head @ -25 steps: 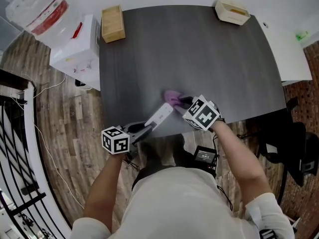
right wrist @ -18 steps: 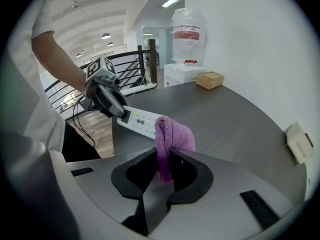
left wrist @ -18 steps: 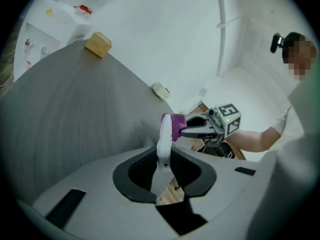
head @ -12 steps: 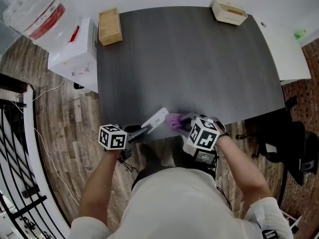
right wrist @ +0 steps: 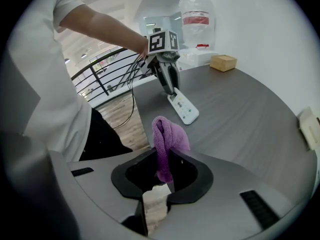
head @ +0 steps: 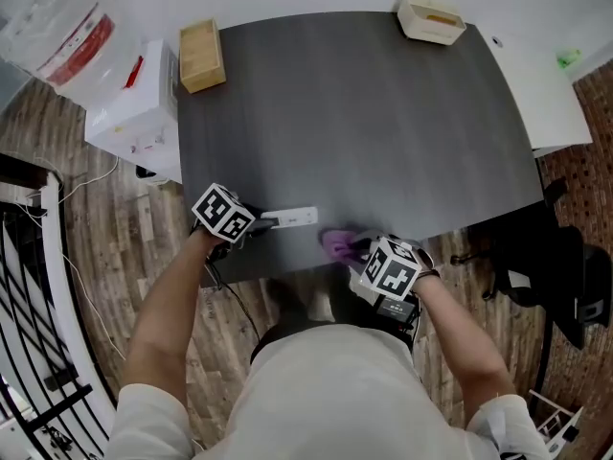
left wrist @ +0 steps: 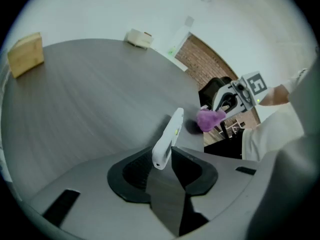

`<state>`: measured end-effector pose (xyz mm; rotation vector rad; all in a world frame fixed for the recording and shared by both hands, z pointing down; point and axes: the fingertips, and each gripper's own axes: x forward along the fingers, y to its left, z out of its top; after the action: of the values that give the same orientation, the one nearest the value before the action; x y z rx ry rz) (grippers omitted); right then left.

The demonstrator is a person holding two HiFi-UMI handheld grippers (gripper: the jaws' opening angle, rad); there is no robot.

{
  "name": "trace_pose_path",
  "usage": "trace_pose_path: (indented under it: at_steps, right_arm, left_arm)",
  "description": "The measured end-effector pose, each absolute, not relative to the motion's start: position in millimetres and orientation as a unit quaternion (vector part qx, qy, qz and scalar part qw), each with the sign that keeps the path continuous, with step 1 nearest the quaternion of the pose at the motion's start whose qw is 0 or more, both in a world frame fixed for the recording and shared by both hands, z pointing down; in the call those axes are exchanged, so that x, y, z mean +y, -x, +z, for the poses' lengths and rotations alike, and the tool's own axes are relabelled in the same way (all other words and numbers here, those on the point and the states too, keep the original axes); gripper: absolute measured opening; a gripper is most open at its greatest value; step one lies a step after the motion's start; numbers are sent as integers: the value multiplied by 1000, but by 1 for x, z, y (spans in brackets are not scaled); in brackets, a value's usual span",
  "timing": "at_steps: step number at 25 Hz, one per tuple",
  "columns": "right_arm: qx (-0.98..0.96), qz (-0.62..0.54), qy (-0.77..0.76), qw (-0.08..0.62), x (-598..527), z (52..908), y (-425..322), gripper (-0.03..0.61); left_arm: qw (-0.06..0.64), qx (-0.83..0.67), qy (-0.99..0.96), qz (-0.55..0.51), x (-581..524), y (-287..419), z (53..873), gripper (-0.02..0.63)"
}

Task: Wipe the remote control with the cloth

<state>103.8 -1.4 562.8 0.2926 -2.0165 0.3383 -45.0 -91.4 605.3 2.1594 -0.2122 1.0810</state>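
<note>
- The left tongs are clamping one end of the remote, the end toward the left edge of the surface.
- These jaws have just been opening a little. The remote's end is filling the gap between them, with a pad sitting against each long side.
- The remote is lying face up with its buttons showing. It is running along the near edge, closer to the near left corner than to the near right one.
- The right tongs are clamping the cloth. A folded purple bunch is standing out beyond the jaw tips.
- The cloth is hanging at the near edge, just beside the remote's free end. It is keeping apart from the remote, with a strip of bare surface showing between the two.
- The views are not showing whether the cloth is touching the surface.
- Both tongs are pointing downward and facing each other along the remote, the left from its held end and the right from its free end.
- A wooden box is sitting at the far left corner, well apart from the remote.
- A cream tray is sitting on the far edge near the far right corner.
- Off the left edge, a white carton and a clear jug are standing near the far left corner.
</note>
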Motion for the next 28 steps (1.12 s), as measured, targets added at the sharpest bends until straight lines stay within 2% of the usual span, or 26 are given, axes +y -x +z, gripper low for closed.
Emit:
trace_pose_path:
  at_steps: [2, 5, 7, 9, 13, 15, 21, 28]
  right_arm:
    - [-836, 144, -119, 516, 1, 565, -106, 75]
    - [-831, 144, -119, 523, -5, 566, -113, 75]
    - [-828, 137, -121, 530, -15, 565, -117, 75]
    - [-821, 120, -132, 543, -32, 564, -119, 75]
    - [-795, 36, -187, 576, -98, 558, -109, 75]
    - [-782, -8, -205, 588, -133, 558, -92, 75]
    - [-742, -73, -141, 651, -156, 589, -47, 75]
    - [-751, 24, -145, 644, -107, 598, -47, 75]
  left_arm:
    - [346, -107, -838, 409, -100, 47, 605, 122]
    - [347, -138, -838, 399, -105, 55, 608, 192]
    - [355, -176, -839, 372, -112, 64, 604, 207]
    - [381, -234, -840, 307, -120, 75, 592, 207]
    - [484, -324, -807, 102, -100, 87, 567, 206]
    - [525, -326, -784, 56, -73, 74, 572, 206]
    - [553, -311, -768, 84, -56, 33, 596, 206]
    - [543, -302, -775, 117, -87, 33, 600, 206]
